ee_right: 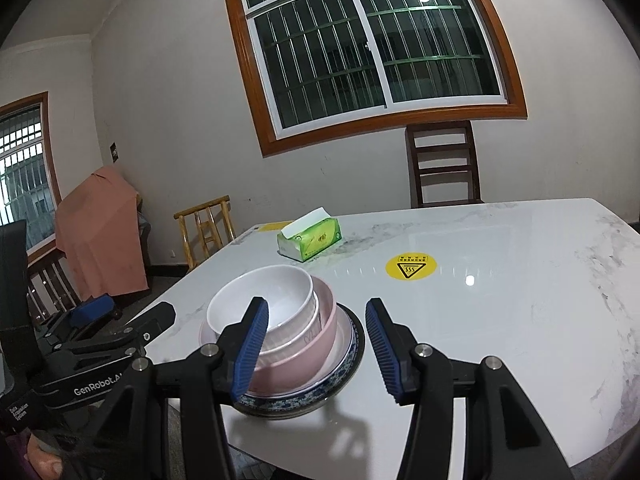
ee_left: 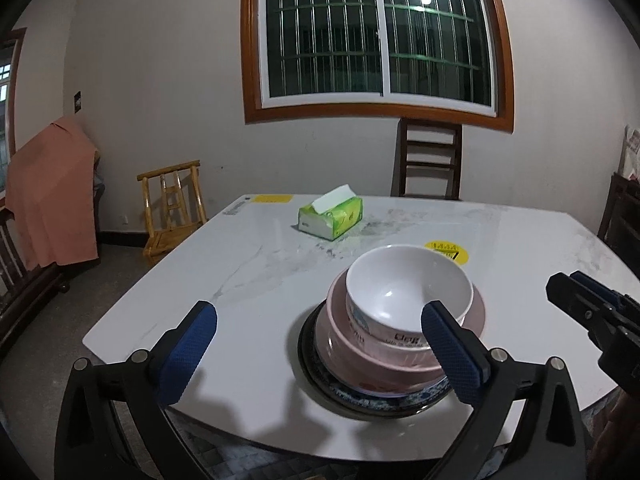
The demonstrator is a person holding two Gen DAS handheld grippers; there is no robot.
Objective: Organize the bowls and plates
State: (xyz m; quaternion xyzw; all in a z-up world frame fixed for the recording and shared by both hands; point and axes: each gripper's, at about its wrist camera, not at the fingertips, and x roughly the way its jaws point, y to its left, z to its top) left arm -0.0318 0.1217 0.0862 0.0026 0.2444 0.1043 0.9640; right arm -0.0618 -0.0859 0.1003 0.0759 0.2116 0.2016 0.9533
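Blue-padded left gripper [ee_left: 318, 354] and right gripper [ee_right: 314, 346], both spread apart and holding nothing, low over near edge of marble table [ee_left: 256, 264]. Ahead, between them: stack at table edge, patterned plate [ee_right: 340, 380] at bottom, pink bowl [ee_right: 304, 356] on it, white bowl [ee_left: 404, 284] nested on top; further beyond, green tissue box [ee_left: 332, 216]. Risk, as judged: stack near table edge, liable to slide or tip off if nudged by a pad; plate count under pink bowl unclear, front rim hidden behind pads.
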